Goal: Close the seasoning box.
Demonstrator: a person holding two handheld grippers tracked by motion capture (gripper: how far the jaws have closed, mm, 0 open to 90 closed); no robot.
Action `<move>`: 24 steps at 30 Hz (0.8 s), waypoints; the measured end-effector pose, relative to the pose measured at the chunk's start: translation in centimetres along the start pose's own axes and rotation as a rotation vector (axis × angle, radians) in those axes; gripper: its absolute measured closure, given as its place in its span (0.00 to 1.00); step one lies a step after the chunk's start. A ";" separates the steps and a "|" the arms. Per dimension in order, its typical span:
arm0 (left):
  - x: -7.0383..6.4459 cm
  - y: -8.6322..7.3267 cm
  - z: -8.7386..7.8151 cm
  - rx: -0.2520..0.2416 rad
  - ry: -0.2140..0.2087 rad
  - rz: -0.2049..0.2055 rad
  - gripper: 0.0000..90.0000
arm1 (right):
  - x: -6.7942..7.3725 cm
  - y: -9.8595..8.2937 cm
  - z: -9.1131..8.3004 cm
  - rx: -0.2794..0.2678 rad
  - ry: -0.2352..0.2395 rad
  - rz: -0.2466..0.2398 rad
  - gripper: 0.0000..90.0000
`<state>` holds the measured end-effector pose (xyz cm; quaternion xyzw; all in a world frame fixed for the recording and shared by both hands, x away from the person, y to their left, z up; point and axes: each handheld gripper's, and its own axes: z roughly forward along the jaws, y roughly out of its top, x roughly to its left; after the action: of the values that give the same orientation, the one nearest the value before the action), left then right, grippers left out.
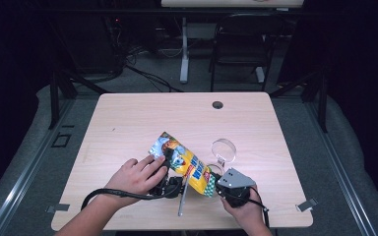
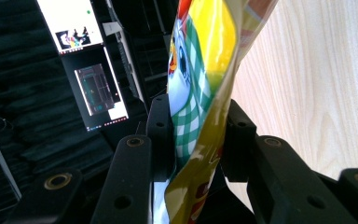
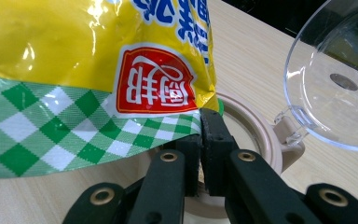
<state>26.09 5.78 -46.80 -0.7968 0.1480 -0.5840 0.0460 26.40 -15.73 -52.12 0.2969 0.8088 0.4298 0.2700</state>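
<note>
The yellow snack bag (image 1: 183,163) is held tilted above the near middle of the tabletop (image 1: 128,123), its green-checked bottom end lowest. The left gripper (image 2: 198,140) has its fingers (image 2: 161,126) clamped on the checked edge; the right gripper (image 3: 200,140) pinches the bag's corner, fingers together on the film. Directly below sits a beige container (image 3: 256,135) with its clear hinged lid (image 1: 224,149) open, to the right. Judgement: the bag is light, soft and crinkly, its glossy film slippery; the flat sealed seam is the sound place to grip, since the filled middle would bulge and slide
</note>
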 end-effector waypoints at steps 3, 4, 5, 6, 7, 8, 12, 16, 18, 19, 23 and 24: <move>0.1 0.0 0.0 -0.001 0.000 0.005 0.77 | 0.0 0.0 0.0 -0.001 0.000 0.000 0.97; 0.1 0.0 0.0 0.000 0.000 0.007 0.77 | 0.0 0.0 0.0 0.000 0.000 0.000 0.97; 0.1 0.1 0.0 0.000 0.001 0.009 0.78 | 0.0 0.0 0.0 0.001 -0.001 0.000 0.97; 0.1 0.1 0.0 0.001 0.001 0.010 0.78 | 0.0 0.0 0.0 0.003 -0.003 -0.002 0.97; 0.1 0.1 0.0 0.000 0.000 0.010 0.78 | 0.0 0.0 0.0 0.003 -0.002 -0.003 0.97; 0.1 0.1 0.0 0.000 -0.001 0.011 0.78 | 0.0 0.0 0.0 0.004 -0.002 -0.005 0.97; 0.2 0.1 0.0 -0.005 -0.006 0.007 0.78 | 0.0 0.0 0.0 0.003 -0.001 -0.003 0.97; 0.3 0.2 0.1 -0.009 -0.001 0.015 0.78 | -0.1 0.0 0.0 0.004 -0.001 -0.002 0.97; 0.3 0.3 0.0 -0.004 0.003 0.023 0.78 | -0.1 0.0 0.0 0.004 -0.002 -0.003 0.97; 0.4 0.3 0.0 -0.003 0.002 0.023 0.78 | -0.1 0.0 0.0 0.004 -0.002 -0.004 0.97; 0.4 0.3 0.0 -0.006 -0.001 0.019 0.78 | -0.1 -0.1 0.0 0.003 -0.003 -0.003 0.97; 0.4 0.3 0.0 -0.007 -0.001 0.020 0.78 | -0.1 -0.1 0.0 0.003 -0.003 -0.004 0.97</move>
<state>26.11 5.38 -46.53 -0.7956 0.1578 -0.5828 0.0489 26.45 -15.86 -52.13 0.2965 0.8097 0.4275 0.2715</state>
